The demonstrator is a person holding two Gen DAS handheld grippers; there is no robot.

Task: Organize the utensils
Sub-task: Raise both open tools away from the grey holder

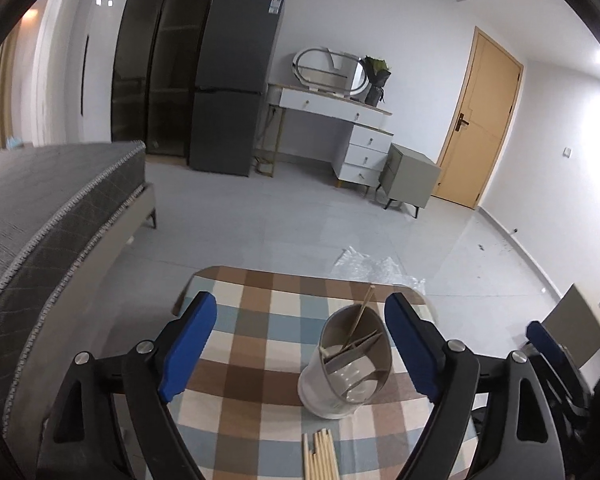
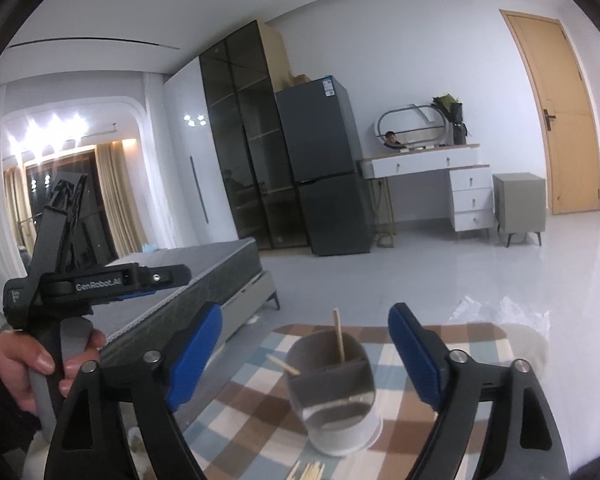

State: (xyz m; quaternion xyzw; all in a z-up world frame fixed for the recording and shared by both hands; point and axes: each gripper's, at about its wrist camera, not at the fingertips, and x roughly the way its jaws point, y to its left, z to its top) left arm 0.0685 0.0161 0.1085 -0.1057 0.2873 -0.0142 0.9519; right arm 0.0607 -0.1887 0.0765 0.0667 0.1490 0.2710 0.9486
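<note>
A grey and white utensil holder (image 1: pixel 346 364) with inner dividers stands on the checked tablecloth (image 1: pixel 252 320). A wooden chopstick (image 1: pixel 360 316) leans inside it. A bundle of loose chopsticks (image 1: pixel 320 456) lies on the cloth just in front of the holder. My left gripper (image 1: pixel 302 308) is open, its blue pads to either side of the holder and apart from it. In the right wrist view the holder (image 2: pixel 334 392) carries an upright chopstick (image 2: pixel 339 334) and a leaning one (image 2: pixel 284 364). My right gripper (image 2: pixel 306 316) is open, nothing between its pads.
A hand (image 2: pixel 20 364) holds the left gripper's handle at the left. A grey bed (image 1: pixel 40 220) runs along the table's left side. On the floor behind the table lies clear plastic wrap (image 1: pixel 372 268). Further back stand a fridge (image 1: pixel 236 92), a white dresser (image 1: pixel 340 120) and a door (image 1: pixel 480 120).
</note>
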